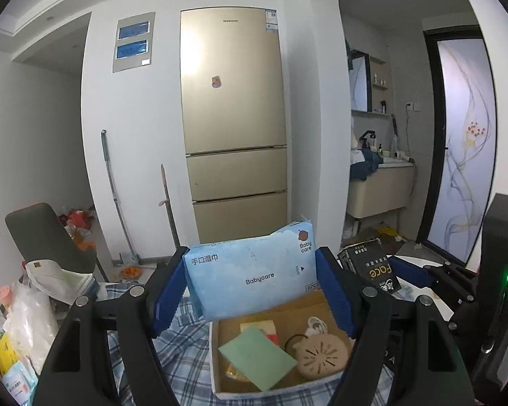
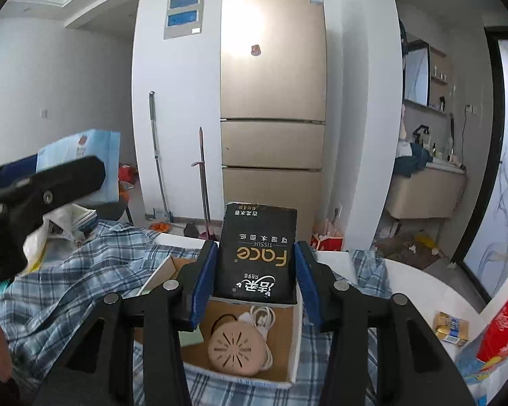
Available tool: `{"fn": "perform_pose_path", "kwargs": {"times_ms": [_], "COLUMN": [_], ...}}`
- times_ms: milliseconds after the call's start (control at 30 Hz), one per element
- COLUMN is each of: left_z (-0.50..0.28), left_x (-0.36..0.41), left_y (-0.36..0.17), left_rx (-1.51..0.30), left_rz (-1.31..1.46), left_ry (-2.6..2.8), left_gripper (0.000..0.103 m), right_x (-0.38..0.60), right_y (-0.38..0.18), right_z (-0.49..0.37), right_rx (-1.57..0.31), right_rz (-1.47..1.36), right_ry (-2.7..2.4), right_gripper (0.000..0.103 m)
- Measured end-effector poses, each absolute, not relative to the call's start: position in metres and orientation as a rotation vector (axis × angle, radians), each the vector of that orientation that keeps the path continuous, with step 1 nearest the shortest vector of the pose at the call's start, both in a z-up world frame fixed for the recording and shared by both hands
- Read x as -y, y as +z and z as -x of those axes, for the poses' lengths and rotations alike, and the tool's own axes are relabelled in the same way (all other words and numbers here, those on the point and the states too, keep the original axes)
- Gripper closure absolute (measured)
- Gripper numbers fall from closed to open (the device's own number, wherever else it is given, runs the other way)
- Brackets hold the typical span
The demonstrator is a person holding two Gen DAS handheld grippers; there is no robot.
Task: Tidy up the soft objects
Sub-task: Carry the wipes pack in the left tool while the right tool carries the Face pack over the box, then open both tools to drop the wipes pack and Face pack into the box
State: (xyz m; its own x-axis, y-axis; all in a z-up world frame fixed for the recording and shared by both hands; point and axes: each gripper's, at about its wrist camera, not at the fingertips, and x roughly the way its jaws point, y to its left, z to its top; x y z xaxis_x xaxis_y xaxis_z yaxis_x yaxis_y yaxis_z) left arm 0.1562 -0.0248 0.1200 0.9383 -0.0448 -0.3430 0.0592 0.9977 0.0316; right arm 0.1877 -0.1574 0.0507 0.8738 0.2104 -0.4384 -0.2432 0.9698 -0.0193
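Both claws are clenched on packs held upright above the cardboard box (image 2: 296, 345) — left claw (image 1: 250, 284) gripping the Babycare wipes pack (image 1: 250, 270), right claw (image 2: 255, 280) the black tissue pack (image 2: 257, 253) — box directly below each.

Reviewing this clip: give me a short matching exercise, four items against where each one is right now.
1. blue wipes pack
2. black tissue pack
3. round beige device
4. green card

A. lying in the cardboard box, partly over other items
B. between the right gripper fingers
C. between the left gripper fingers
D. in the box beside a white cable

Pairs: 1-C, 2-B, 3-D, 4-A
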Motion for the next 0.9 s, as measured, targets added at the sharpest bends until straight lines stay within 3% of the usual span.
{"fn": "perform_pose_path", "kwargs": {"times_ms": [600,900], "left_z": [-0.253,-0.261], "left_x": [0.012,0.006], "left_y": [0.000,-0.028], "left_rx": [-0.689,-0.741], "left_rz": [-0.033,-0.015], "left_ry": [-0.104,-0.127], "left_gripper": [0.027,0.023], "right_x": [0.156,0.157], "right_y": [-0.036,-0.058], "right_z": [-0.262,-0.272], "right_rx": [-0.708,-0.758], "right_rz": [0.074,0.118], "right_ry": [0.301,0.286], "right_gripper": [0.058,0.056]}}
